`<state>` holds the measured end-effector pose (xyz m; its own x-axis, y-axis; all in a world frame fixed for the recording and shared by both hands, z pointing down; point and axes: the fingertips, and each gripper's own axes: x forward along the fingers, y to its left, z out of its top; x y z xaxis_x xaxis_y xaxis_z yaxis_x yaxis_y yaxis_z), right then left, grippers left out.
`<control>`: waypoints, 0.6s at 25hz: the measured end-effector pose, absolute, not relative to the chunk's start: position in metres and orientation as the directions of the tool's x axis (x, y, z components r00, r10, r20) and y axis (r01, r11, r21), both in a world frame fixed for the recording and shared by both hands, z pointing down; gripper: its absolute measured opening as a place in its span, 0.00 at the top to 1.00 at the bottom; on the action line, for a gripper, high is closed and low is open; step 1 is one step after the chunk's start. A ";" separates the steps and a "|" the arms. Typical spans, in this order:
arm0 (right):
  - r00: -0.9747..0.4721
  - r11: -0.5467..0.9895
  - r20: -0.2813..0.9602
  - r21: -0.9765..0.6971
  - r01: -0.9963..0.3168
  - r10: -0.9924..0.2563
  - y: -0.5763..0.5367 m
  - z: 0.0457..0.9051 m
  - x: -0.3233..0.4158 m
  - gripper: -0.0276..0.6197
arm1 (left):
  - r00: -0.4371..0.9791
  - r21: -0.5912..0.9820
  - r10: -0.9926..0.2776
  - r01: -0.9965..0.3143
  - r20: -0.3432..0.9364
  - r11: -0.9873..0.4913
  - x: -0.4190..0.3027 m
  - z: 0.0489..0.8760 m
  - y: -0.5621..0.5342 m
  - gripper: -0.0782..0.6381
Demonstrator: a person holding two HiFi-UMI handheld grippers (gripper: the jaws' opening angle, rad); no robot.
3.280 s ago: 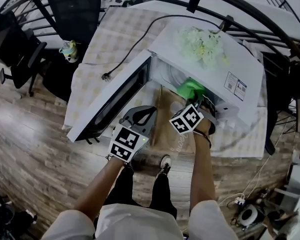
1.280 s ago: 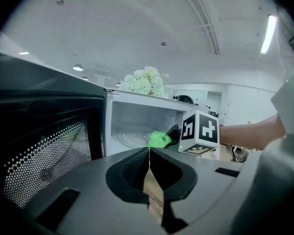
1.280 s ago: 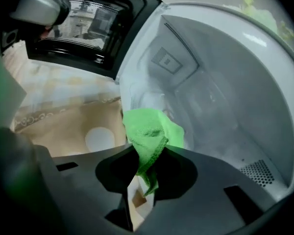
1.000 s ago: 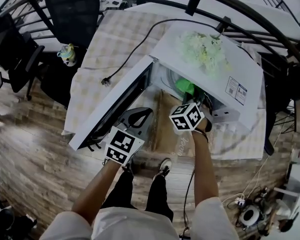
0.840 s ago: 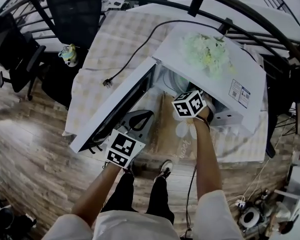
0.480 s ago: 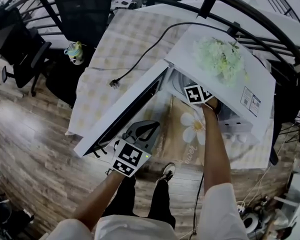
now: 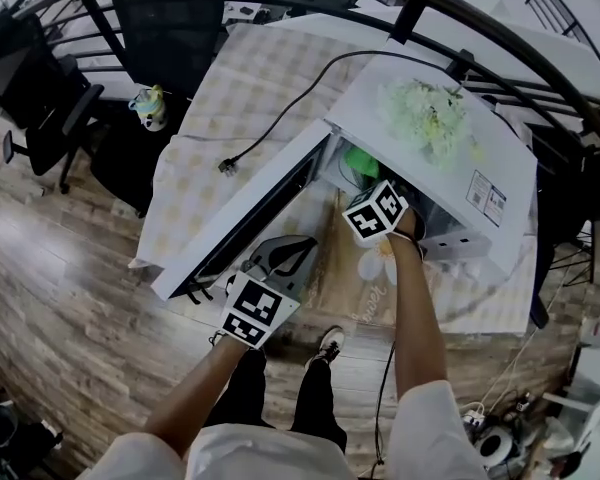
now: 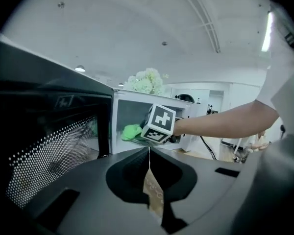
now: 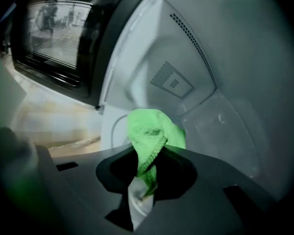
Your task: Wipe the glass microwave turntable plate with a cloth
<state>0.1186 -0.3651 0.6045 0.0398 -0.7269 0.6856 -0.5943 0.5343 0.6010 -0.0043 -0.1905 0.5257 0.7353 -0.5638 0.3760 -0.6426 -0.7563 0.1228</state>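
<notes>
My left gripper (image 7: 292, 250) hung outside the one microwave (image 7: 485, 133), beside its open door (image 7: 248, 211), jaws closed together on nothing. My right gripper (image 9: 146, 156) sat inside the microwave's cavity, clamped on one green cloth (image 9: 149, 130). I couldn't make out the turntable plate.

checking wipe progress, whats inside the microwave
Inside the microwave: the right gripper, shut on a green cloth, a vented white wall behind. Any glass plate beneath is covered by them.

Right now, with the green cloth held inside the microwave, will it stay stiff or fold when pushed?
Probably floppy: the cloth bunches in loose folds where the right gripper pinches it. It seems light, since a thin pinch carries the whole lump. Its fuzzy surface and stitched edge likely drag rather than slide.
</notes>
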 end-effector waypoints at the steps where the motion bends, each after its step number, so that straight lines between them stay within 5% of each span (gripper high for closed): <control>1: 0.039 0.548 0.697 0.596 -0.586 -0.716 -0.356 0.607 0.118 0.83 | 0.735 0.124 -0.566 -0.644 0.372 -0.755 -0.004 0.522 -0.190 0.86; 15: 0.169 0.496 0.738 0.586 -0.640 -0.654 -0.261 0.594 0.172 0.82 | 0.737 0.090 -0.612 -0.657 0.288 -0.749 0.003 0.445 -0.194 0.86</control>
